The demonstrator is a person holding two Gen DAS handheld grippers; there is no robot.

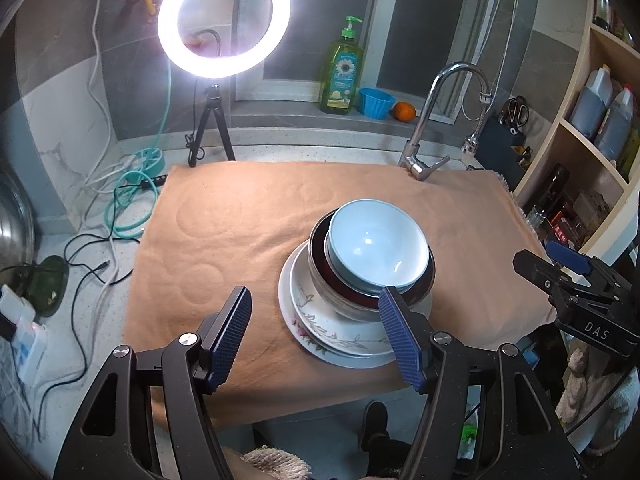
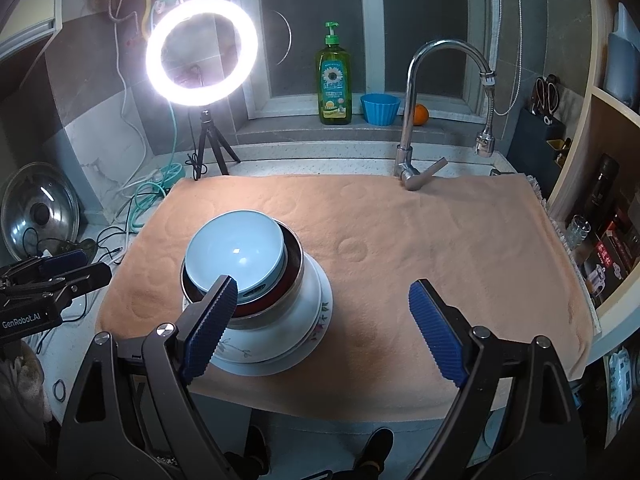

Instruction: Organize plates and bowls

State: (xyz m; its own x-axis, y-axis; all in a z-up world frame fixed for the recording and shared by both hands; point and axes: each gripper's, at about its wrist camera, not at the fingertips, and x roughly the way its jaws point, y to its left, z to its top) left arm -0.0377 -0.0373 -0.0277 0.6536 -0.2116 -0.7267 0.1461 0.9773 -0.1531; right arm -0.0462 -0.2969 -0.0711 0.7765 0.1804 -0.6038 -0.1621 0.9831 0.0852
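Note:
One stack of dishes stands on the orange towel. A light blue bowl is on top. It is nested in a steel bowl with a dark red lining. Under them lie white floral plates. My left gripper hovers open at the stack's near left side, its right finger in front of the bowls. My right gripper is open just right of the stack, its pads on nothing. Each gripper shows in the other's view: the right gripper and the left gripper.
A lit ring light on a tripod stands at the back left, above loose cables. On the window sill are a soap bottle, a blue cup and an orange. The faucet rises at the towel's far edge; shelves are on the right.

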